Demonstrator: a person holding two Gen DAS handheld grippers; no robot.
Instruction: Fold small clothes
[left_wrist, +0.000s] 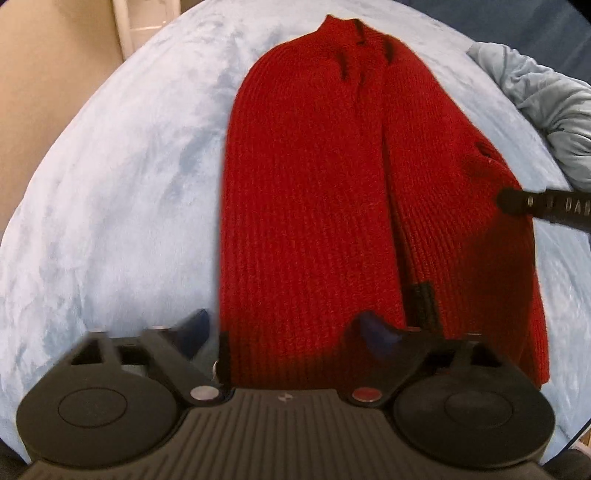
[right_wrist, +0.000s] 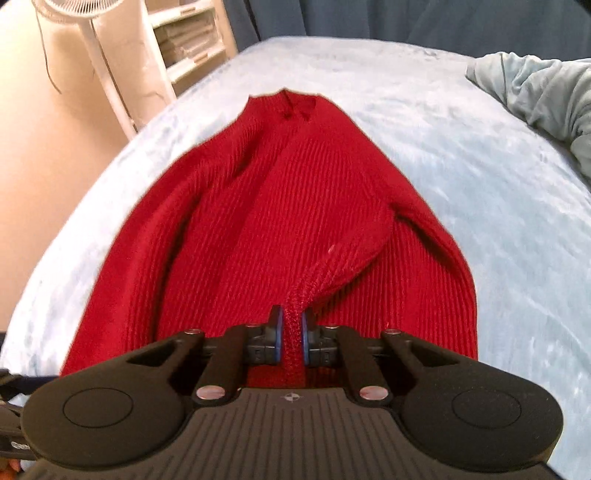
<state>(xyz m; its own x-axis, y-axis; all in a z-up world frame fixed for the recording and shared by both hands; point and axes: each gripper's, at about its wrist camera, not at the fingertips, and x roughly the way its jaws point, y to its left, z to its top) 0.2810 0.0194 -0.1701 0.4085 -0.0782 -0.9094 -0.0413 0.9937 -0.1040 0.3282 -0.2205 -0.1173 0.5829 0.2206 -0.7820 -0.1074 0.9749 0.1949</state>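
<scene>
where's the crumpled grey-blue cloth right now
The crumpled grey-blue cloth lies at the far right of both views on the light blue blanket, right of the red sweater.

My right gripper (right_wrist: 291, 326) pinching a raised ridge of the red ribbed knit sweater (right_wrist: 280, 221), sweater spread on the pale blue plush bed cover (right_wrist: 461, 177), crumpled grey-blue cloth (right_wrist: 543, 92) at its far right edge

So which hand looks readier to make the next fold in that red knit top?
Probably the right gripper: it is already shut on a pinched ridge of the red sweater. The left gripper is open at the near hem, holding nothing.
</scene>
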